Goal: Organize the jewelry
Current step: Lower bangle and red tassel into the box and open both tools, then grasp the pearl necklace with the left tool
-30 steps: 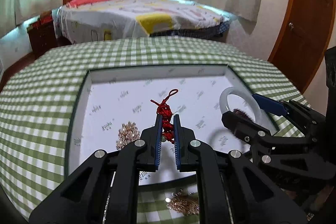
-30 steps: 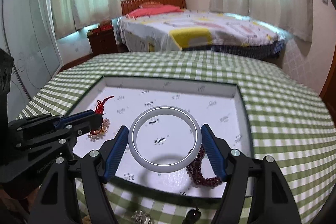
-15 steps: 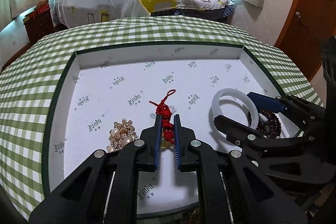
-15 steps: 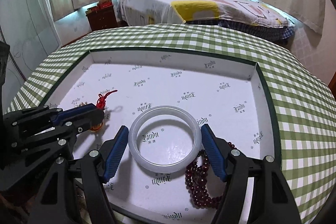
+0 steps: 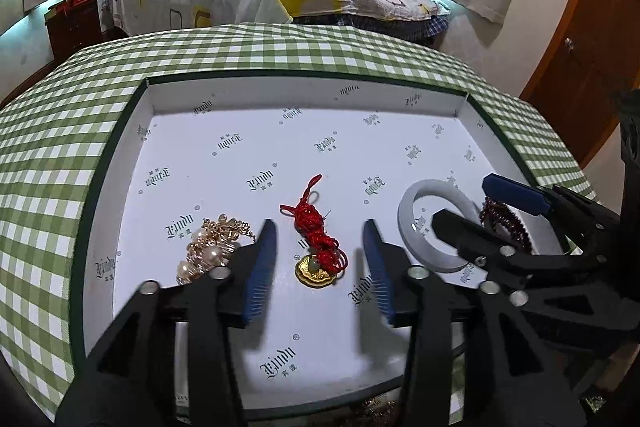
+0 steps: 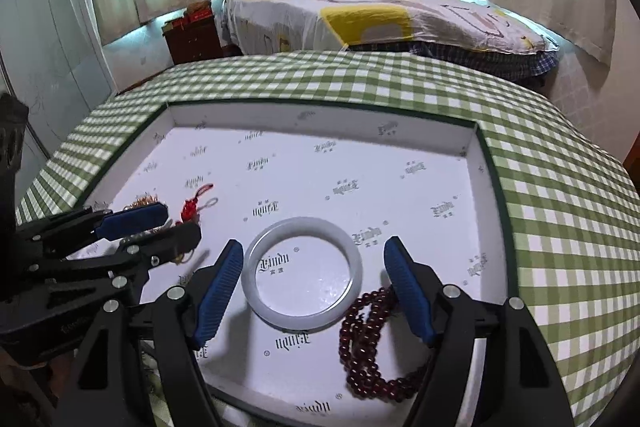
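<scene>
While both hand-held grippers (image 5: pixel 318 259) (image 6: pixel 312 283) gape | tray (image 5: pixel 304 95): one bangle (image 6: pixel 302 273) | one red charm (image 5: pixel 318 243) | one bead string (image 6: pixel 368 343)

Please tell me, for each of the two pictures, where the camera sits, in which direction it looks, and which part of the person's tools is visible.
Left wrist: on the left gripper, facing forward and down into the white tray; its own open fingers flank the red knot charm; the right gripper enters at right.
Right wrist: on the right gripper, same direction; its open fingers flank the white bangle; the left gripper enters at left.
Shared: tray, bangle, charm, dark red beads, checked cloth, bed.
</scene>
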{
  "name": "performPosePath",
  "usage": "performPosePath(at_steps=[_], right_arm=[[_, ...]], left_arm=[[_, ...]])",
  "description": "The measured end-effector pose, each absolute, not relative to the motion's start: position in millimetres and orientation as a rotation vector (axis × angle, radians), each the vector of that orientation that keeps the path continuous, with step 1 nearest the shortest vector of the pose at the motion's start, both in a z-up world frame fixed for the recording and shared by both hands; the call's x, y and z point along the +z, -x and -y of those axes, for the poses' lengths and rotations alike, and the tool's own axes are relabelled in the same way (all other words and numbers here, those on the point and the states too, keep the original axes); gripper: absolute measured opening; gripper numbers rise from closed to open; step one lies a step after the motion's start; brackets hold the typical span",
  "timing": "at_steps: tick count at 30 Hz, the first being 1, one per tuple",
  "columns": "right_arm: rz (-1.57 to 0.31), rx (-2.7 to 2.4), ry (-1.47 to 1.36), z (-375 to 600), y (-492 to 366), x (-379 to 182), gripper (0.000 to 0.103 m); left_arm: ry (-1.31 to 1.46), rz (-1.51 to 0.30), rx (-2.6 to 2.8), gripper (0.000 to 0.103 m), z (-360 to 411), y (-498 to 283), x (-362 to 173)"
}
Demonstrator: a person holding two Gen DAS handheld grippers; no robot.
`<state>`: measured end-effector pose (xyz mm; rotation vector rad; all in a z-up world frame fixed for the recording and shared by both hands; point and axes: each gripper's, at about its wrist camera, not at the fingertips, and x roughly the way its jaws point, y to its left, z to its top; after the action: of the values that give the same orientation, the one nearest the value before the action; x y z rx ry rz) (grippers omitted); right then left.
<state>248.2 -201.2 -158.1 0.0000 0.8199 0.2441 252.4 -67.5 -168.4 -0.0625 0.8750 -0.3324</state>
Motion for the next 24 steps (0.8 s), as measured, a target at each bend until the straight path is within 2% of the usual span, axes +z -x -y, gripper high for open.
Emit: performPosePath(at_steps=[5,11,24], right_arm=[[-0.766,0.227,-0.012,208.6,-231.1,-138.1,0.071],[-0.726,0.183,-0.025,224.8,-198.2,-126.3,0.071],[-0.758,0.106,-0.057,249.2,-125.6,-151.1,0.071]], left_arm=[[0.062,-0.842,-0.333,0.053,66.5,-241.2,-154.0],[0.061,-0.794,-0.328,0.054,60.7,-212.8,-134.3],[0.061,-0.824,-0.313,0.054,46.2,-132.0,-140.8]])
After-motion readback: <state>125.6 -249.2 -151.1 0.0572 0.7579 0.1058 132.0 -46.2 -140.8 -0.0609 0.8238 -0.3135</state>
